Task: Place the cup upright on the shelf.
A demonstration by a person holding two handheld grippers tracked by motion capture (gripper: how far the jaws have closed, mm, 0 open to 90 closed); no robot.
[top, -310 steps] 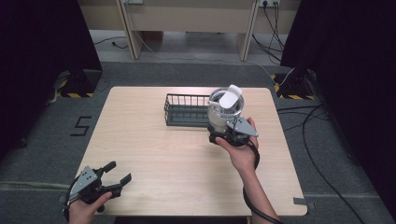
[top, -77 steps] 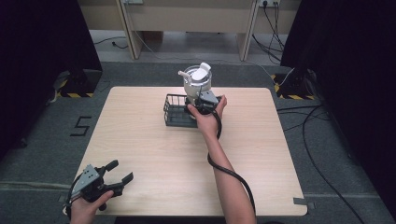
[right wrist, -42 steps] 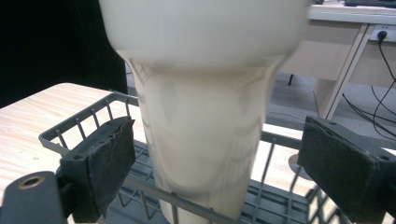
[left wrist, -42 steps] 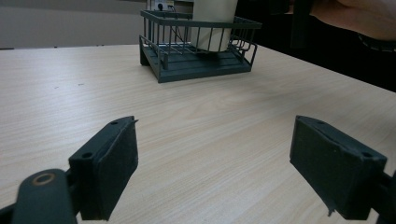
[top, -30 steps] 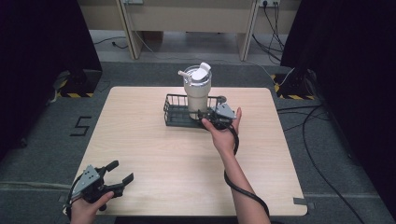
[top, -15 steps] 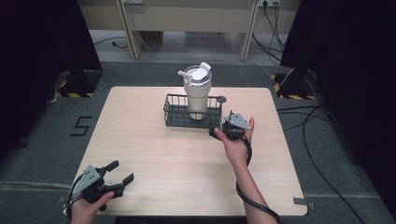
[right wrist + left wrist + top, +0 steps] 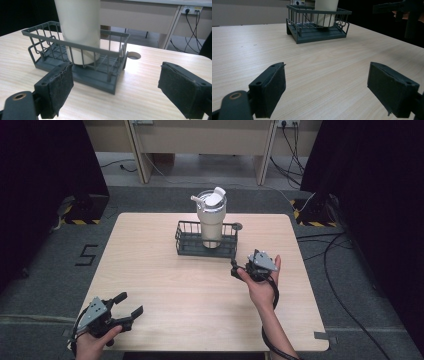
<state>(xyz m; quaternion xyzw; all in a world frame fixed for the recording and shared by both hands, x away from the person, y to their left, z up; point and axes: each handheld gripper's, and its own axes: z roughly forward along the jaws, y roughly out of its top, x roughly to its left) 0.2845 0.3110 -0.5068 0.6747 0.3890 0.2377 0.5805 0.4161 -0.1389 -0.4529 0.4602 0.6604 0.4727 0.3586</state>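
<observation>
Both hand-held black two-jaw grippers stand open and empty. Right gripper (image 7: 248, 266), held in the person's right hand (image 7: 261, 285), sits just off the near right corner of the dark grey wire basket (image 7: 206, 240), apart from it, with its jaws spread wide. In the right gripper view the two padded fingers (image 7: 58, 88) frame the basket's near end, and nothing lies between them but the bare pale wooden table (image 7: 140, 75).

A tall cream-white tumbler with a white flip lid and straw (image 7: 210, 219) stands upright inside the basket, toward its middle. The basket itself rests on the far half of the table, near the centre. A small round hole in the tabletop (image 7: 133, 55) shows just beside the basket's right end.

Left gripper (image 7: 122, 312) rests at the near left corner of the table, held in the person's left hand (image 7: 92, 342), well apart from the basket. Its jaws gape wide too; the left gripper view looks across the wood toward the basket and tumbler in the distance.
</observation>
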